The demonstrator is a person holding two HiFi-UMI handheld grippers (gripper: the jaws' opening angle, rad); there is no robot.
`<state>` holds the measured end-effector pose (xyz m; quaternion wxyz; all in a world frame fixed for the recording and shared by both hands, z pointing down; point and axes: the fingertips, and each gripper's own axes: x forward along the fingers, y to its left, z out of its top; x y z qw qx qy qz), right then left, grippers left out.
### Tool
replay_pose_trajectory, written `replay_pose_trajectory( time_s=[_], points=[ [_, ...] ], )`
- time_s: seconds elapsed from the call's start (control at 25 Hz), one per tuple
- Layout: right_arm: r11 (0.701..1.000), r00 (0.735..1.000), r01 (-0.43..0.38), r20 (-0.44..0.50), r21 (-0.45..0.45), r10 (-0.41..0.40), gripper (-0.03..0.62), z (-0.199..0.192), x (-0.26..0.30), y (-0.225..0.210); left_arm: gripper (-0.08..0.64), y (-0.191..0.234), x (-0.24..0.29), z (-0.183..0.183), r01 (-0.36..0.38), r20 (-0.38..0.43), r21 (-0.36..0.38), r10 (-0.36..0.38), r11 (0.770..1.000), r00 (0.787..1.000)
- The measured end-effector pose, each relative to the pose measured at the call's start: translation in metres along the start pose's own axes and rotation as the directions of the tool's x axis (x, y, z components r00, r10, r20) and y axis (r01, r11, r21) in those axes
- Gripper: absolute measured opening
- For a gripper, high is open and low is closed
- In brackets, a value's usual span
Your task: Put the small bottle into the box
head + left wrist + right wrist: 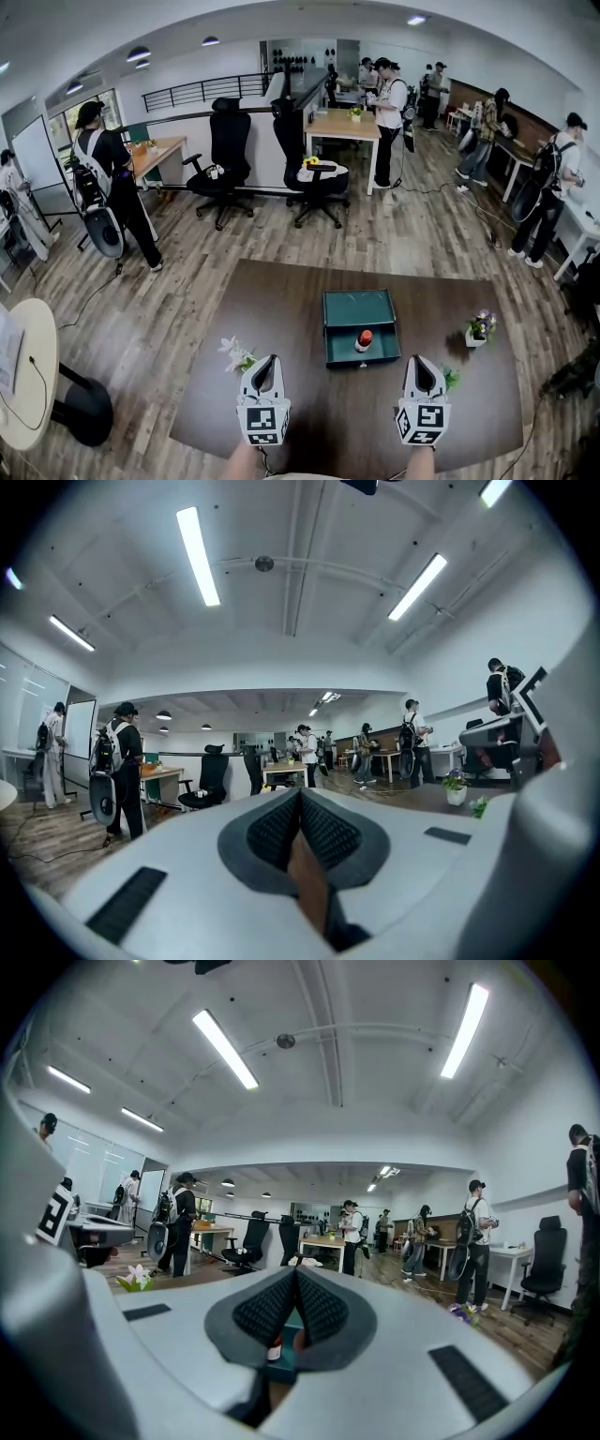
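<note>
Left gripper (269, 360) and right gripper (418, 360) look alike: a smooth pale-grey shell tapering to a point, dark-grey pads (323, 832) with a dimpled texture inside, and black rectangular insets (127, 904) on the flanks. At the rear of each sits a cube (262, 422) of black-and-white square markers.

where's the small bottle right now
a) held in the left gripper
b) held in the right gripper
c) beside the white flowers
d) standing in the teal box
d: the head view shows the small bottle upright inside the teal box, well ahead of the left gripper and right gripper, both shut with nothing in them.
</note>
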<state>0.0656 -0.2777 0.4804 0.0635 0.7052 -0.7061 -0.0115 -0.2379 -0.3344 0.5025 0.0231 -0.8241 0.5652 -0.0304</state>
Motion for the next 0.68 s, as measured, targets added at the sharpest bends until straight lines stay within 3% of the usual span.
replay_pose_trajectory(
  time_s=[0.68],
  points=[
    [0.999,1.000,-0.005,-0.010,-0.032,0.005,0.002,0.0026,0.0043,0.0082,0.002,0.0053,-0.0006,-0.0057,0.003,-0.010,0.002,-0.003,1.000,1.000]
  ],
)
